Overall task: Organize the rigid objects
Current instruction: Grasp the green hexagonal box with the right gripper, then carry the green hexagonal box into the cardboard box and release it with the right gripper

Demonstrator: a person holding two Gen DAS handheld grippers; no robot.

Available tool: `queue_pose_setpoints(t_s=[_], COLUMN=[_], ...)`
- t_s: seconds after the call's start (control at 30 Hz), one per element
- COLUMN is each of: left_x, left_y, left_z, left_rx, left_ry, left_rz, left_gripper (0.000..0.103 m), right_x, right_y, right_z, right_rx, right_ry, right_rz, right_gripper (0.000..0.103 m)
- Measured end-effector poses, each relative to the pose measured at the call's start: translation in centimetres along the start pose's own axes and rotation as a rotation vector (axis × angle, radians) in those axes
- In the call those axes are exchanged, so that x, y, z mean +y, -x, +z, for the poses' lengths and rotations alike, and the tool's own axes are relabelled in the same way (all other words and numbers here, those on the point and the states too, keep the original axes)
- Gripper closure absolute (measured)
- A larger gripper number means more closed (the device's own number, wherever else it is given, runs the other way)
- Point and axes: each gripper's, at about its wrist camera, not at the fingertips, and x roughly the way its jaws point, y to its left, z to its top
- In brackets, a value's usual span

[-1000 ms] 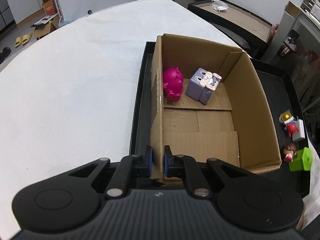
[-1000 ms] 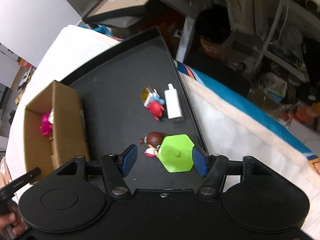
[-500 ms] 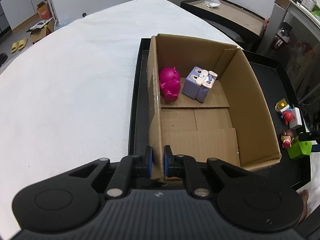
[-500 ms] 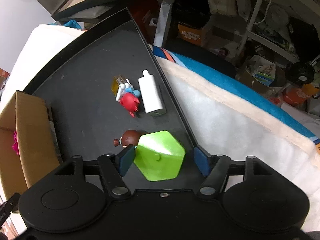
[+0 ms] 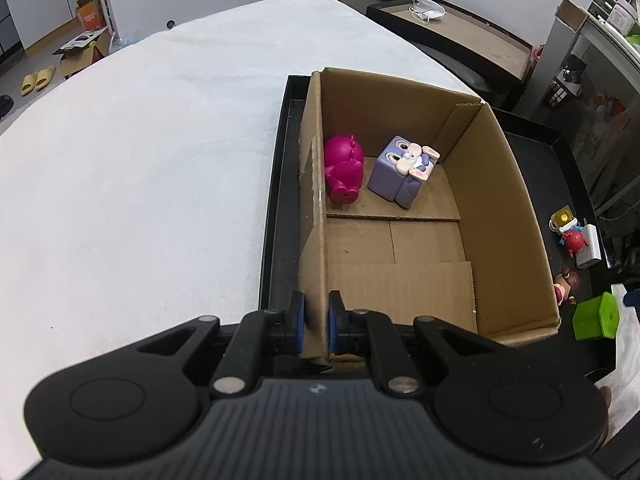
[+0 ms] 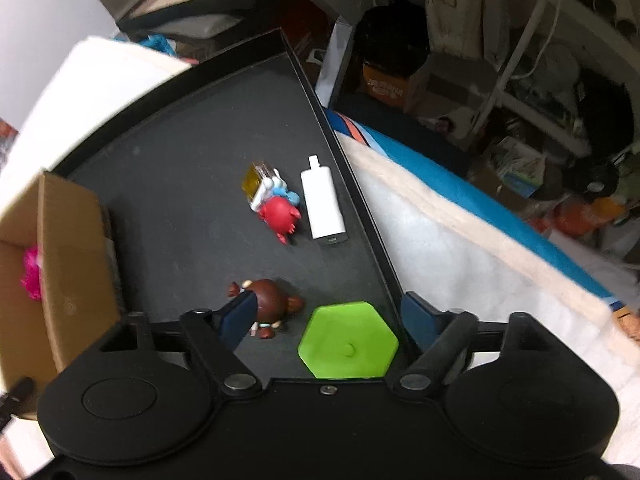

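White cloth covers the big table [image 5: 132,184], and a cluttered storeroom with shelves and boxes crowds the far side. On the cloth sits a black tray [image 6: 192,168], there to keep the loose toys from wandering, and on the tray stands an open cardboard box [image 5: 500,216], the likely home for everything being tidied. The left gripper [image 5: 316,322] has its jaws pinched on the box's near wall, probably to steady it while things are dropped in. Inside, at the far end, a pink toy [image 5: 343,170] and a purple cube with a rabbit face [image 5: 402,172] lie side by side, already put away. The right gripper [image 6: 328,316] hangs over the tray's corner; its jaws have just been opening and stand spread around a green hexagonal block [image 6: 348,340] without pressing it, one finger over a brown-haired doll [image 6: 268,304] beside the block. Farther off wait a white charger [image 6: 323,204] and a red figure [image 6: 278,212], touching a small yellow block [image 6: 258,178].
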Motion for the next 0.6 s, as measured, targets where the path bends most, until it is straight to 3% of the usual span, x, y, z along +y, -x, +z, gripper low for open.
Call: queue_pose_setpoints(t_s=[0.13,0.2,0.6], left_x=[0.2,0.3,0.7], left_y=[0.0,0.0,0.1], left_z=[0.0,0.0,-0.2], left_rx=[-0.002,-0.005,-0.017], left_ry=[0.009,0.010,0.026], left_rz=[-0.010,-0.012,-0.035], left_gripper=[0.092,0.092,0.092], right_x=[0.3,0.4,2.3], right_y=[-0.9,-1.4,2.5], right_z=[-0.7,-1.1,-0.8], right_rx=[0.026,0.042,-0.064], right_ry=[0.011,0.027,0.065], right_rz=[-0.053,-0.052,0.008], right_gripper=[0.028,0.047,0.048])
